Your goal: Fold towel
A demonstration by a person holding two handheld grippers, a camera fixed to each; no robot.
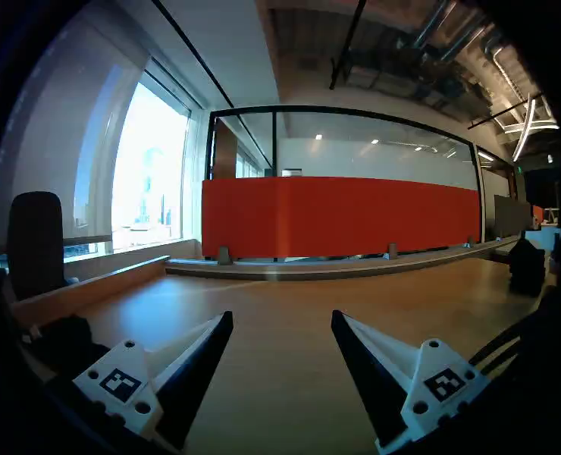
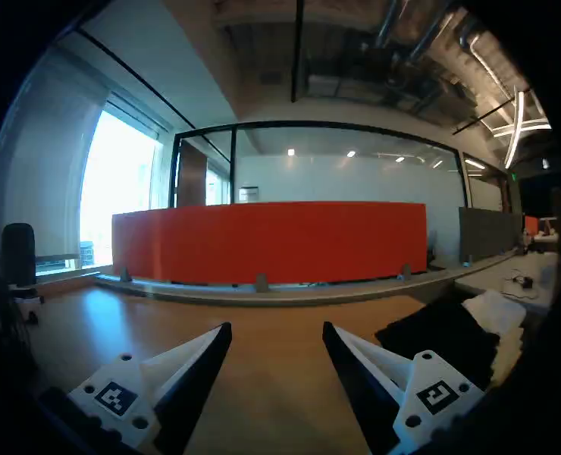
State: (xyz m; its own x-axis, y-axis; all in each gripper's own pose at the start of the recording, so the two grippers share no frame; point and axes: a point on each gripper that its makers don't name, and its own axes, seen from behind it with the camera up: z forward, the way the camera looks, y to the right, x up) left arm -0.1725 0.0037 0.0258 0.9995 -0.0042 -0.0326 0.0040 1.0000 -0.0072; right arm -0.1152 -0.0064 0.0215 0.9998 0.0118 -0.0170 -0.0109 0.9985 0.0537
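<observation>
My left gripper [image 1: 280,315] and right gripper [image 2: 277,326] hang over a wooden table [image 2: 114,311], both jaws wide apart and empty. A black towel [image 2: 443,334] lies on the table to the right of my right gripper, touching a white towel [image 2: 500,309].

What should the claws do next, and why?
Probably swing the right claw toward the black cloth lying on the table, at the right of its view. It and the left claw are open and empty, so nothing is held yet to fold.
</observation>
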